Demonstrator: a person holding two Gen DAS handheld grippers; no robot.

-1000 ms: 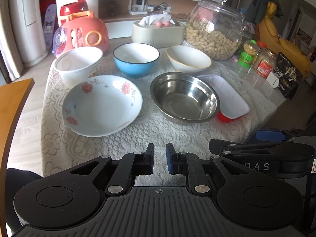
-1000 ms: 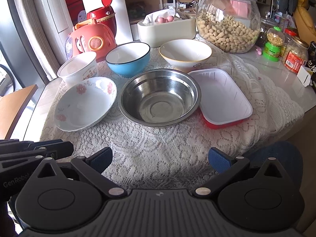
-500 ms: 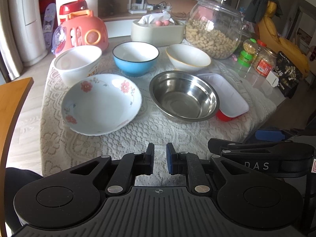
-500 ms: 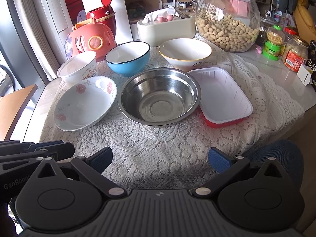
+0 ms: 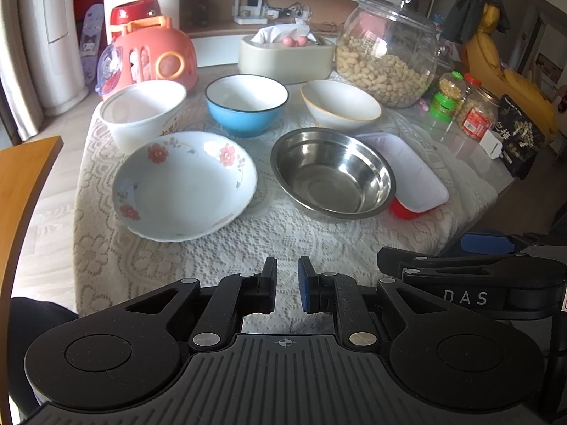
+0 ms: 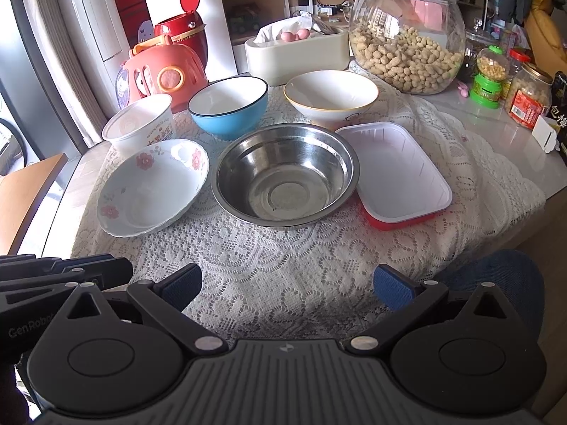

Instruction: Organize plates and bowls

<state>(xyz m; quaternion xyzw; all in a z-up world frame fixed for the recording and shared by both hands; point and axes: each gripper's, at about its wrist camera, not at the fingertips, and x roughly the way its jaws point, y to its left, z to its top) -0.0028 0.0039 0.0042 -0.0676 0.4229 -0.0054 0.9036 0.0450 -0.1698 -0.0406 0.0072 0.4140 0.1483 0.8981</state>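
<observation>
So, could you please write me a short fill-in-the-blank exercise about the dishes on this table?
1. The round blue ceramic bowl stands between two ____ bowls.
2. The shiny round steel bowl overlaps the rim of the rectangular red-and-white ____.
3. The right hand-held gripper is ____.
4. The large glass jar holds ____.

Missing words: white; tray; open; peanuts

Daylight from upper left, beside a white ribbed cabinet (image 5: 53,35). Pale wood-look floor (image 5: 46,212) at left, orange-brown wooden chair edge (image 5: 24,184) at far left. White wall shelf unit (image 5: 283,3) top centre. Yellow padded seat, possibly a sofa (image 5: 503,71), upper right.
</observation>
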